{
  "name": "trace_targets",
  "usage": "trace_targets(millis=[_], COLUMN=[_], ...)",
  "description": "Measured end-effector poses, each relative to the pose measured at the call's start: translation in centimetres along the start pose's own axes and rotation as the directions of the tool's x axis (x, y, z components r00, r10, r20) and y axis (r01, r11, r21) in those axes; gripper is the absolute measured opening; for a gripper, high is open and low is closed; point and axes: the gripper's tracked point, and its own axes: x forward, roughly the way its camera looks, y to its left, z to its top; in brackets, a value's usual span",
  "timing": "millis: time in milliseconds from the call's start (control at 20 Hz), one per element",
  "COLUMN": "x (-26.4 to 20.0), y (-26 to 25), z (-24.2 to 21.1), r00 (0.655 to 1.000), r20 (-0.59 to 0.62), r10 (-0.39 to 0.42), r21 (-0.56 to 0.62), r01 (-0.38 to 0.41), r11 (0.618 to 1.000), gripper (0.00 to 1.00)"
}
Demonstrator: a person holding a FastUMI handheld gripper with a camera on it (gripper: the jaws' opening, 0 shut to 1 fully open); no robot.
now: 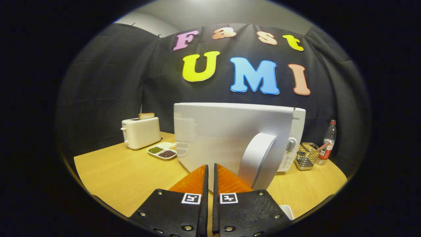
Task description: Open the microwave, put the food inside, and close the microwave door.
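Item one — my gripper (pixel 210 169): fingers pressed together with only a thin slit between them, holding nothing, tips just short of the door. Item two — white box-shaped microwave (pixel 297 131) on the pale wooden tabletop (pixel 121 174), its control panel with a round dial to the right. Its white door (pixel 230 131) looks swung partly out toward me, its face spanning the middle of the scene, with the curved white handle (pixel 260 159) just right of my fingertips; I cannot see into the cavity. Item three — food, as I judge it: a white divided tray of green and dark beans (pixel 162 152), resting on the table left of the door, near the white toaster (pixel 140 132) with a slice of bread standing in it. Far right: a wire basket (pixel 306 156) and a clear plastic bottle (pixel 327 141). Status, by my reckoning: opening is underway or just done; the food is not yet loaded, and closing remains.
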Motion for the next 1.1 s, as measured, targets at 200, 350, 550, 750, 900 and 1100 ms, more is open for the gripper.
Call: trace_targets(millis=[200,350,550,750,900,1100], x=[2.8,4.9,6.5,9.0,11.1,12.2], y=[-4.3,-6.3,-8.2,-9.2,-10.3,-10.8], z=[1.9,2.8,4.0,4.2,4.1,4.4], r00=[0.991,0.98,0.962,0.956,0.951,0.95], r20=[0.052,0.08,0.11,0.099,0.086,0.092], r10=[-0.121,-0.182,-0.251,-0.277,-0.297,-0.3], r21=[-0.049,-0.088,-0.147,-0.152,-0.125,-0.106], r01=[0.124,0.189,0.266,0.29,0.306,0.309], r11=[0.991,0.978,0.953,0.945,0.944,0.945], gripper=[0.07,0.07,0.06,0.07,0.07,0.07])
